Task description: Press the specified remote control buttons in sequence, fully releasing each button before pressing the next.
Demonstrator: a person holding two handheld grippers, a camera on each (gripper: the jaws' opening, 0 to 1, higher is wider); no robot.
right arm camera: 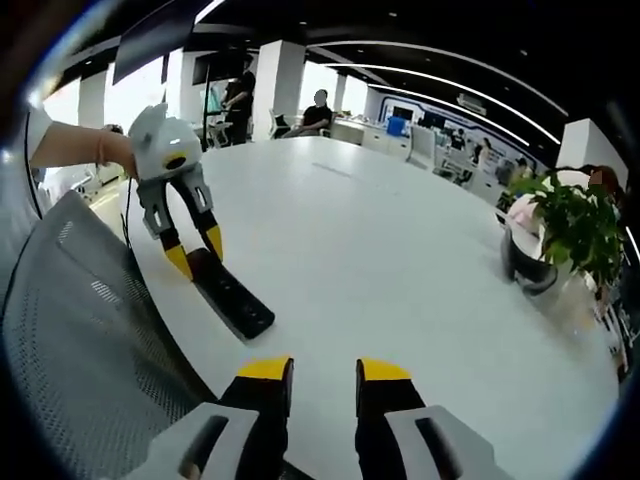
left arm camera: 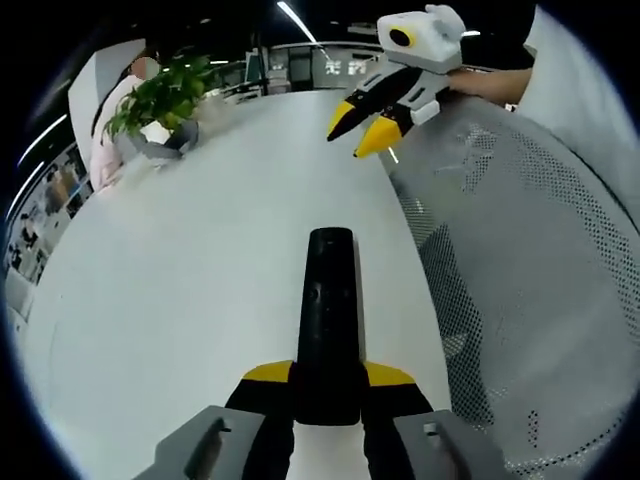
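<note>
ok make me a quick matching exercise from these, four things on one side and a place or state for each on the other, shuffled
Things:
1. remote control
2. left tool
3. right tool
4. potted plant

Place or state:
A. open, holding nothing, above the white table
B. black, one end held in a tool
C. standing at the far side of the table
D. shut on the remote control

Pairs: 1-B, 2-D, 3-A, 4-C

The right hand-held gripper (right arm camera: 322,385) hangs above the white tabletop (right arm camera: 400,260) with its yellow-tipped jaws a little apart, holding nothing. At the left, the left hand-held gripper (right arm camera: 195,255) clamps one end of the black remote control (right arm camera: 232,295). A potted plant (right arm camera: 560,235) stands far right
</note>
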